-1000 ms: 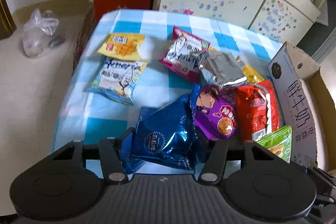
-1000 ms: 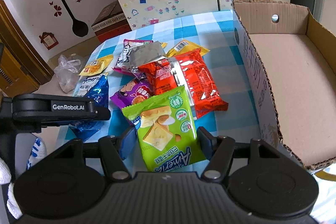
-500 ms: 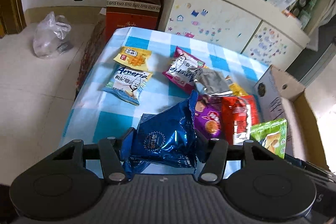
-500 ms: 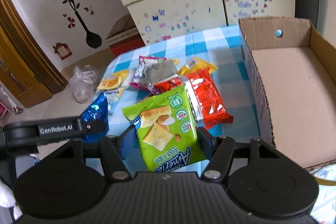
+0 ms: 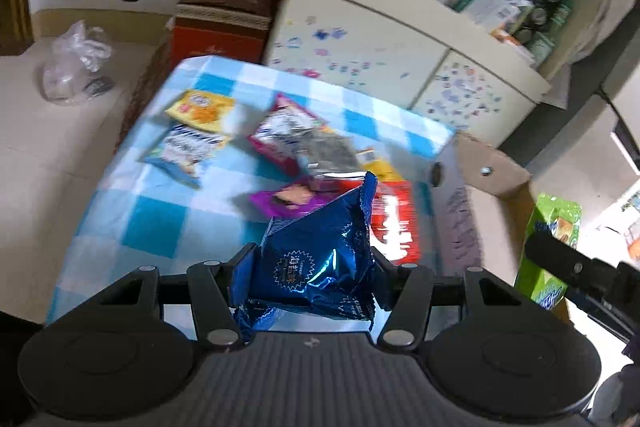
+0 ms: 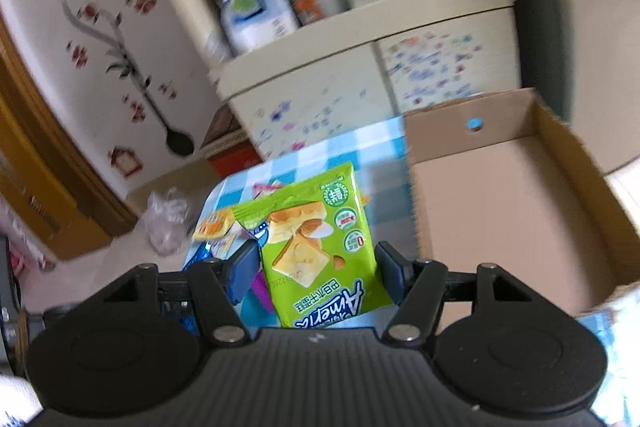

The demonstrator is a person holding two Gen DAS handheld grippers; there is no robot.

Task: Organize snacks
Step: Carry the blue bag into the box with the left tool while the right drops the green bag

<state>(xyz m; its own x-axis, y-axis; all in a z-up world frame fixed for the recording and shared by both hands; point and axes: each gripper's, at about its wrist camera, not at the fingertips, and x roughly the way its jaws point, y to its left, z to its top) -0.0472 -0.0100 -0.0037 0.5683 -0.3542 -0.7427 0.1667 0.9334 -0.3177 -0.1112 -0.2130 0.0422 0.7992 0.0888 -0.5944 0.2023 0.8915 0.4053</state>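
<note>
The left gripper (image 5: 314, 269) is closed on a crinkled dark blue foil snack bag (image 5: 320, 259), held in the air above the blue-and-white checked tablecloth (image 5: 160, 223), and the right gripper (image 6: 316, 267) is clamped on a flat green plastic snack packet (image 6: 320, 239), also in the air, beside the open brown cardboard box (image 6: 500, 219). The main risk I see is slipping: both wrappers are smooth, and the blue bag is puffed and pinched only at its lower part, so a quick swing could let it slide out. The two grippers are close together, so they may collide near the box. A packet released too early could also hit the box wall and fall outside.
</note>
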